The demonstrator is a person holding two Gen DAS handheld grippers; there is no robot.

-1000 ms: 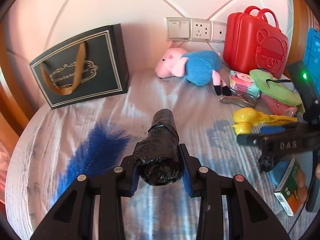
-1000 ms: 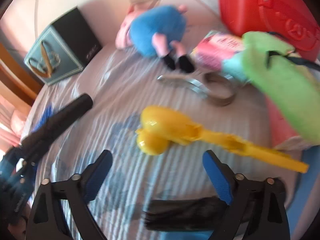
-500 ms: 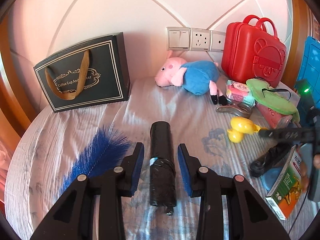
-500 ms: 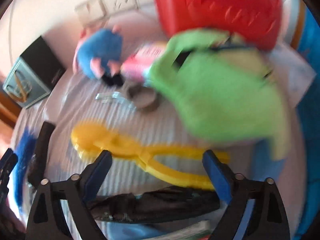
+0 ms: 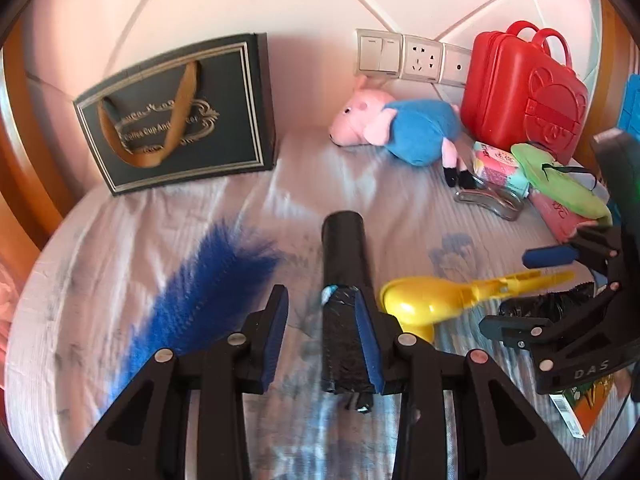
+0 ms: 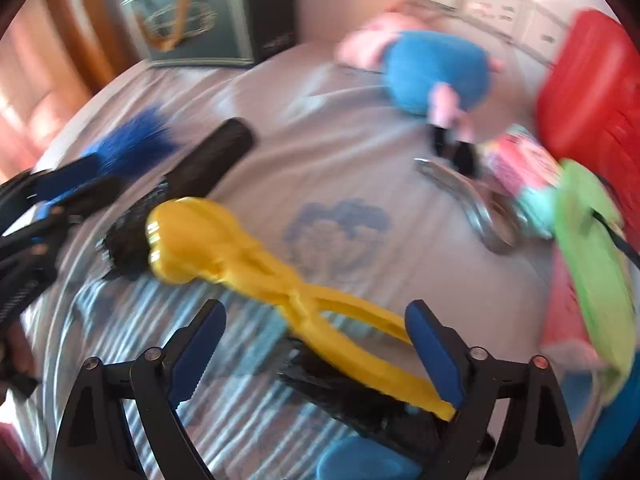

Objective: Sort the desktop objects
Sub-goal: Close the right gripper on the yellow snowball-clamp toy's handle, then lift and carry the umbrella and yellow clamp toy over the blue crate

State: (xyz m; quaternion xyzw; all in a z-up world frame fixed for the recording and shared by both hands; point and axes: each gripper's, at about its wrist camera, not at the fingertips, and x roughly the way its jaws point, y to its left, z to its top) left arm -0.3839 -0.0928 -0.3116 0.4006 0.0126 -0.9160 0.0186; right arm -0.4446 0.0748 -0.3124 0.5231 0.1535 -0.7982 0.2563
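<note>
Desktop objects lie spread over a striped, wrinkled cloth (image 5: 168, 216) on a round-edged table. Nearest the left gripper (image 5: 320, 334) is a black roll of bags (image 5: 346, 280), lying lengthwise on the cloth; it sits between the jaws against the right pad, with a clear gap on the left side, so the jaws stand open around it and do not clamp it. Just left of the roll lies a blue feather (image 5: 208, 280). A yellow plastic clamp tool (image 5: 436, 294) lies just right of the roll, its handles reaching between the jaws of the right gripper (image 6: 316, 354); those jaws are wide apart and closing, with the pads not pressing the handles. A second black bundle (image 6: 360, 396) lies under the handles.

Open cloth runs through the middle, between the roll and the back wall. Along the back stand a dark gift bag (image 5: 176, 116), a plush pig (image 5: 400, 128) and a red case (image 5: 520, 92). The right edge is crowded: a pink packet (image 5: 496, 164), a green slipper (image 5: 560, 184), a metal clip (image 5: 492, 200).
</note>
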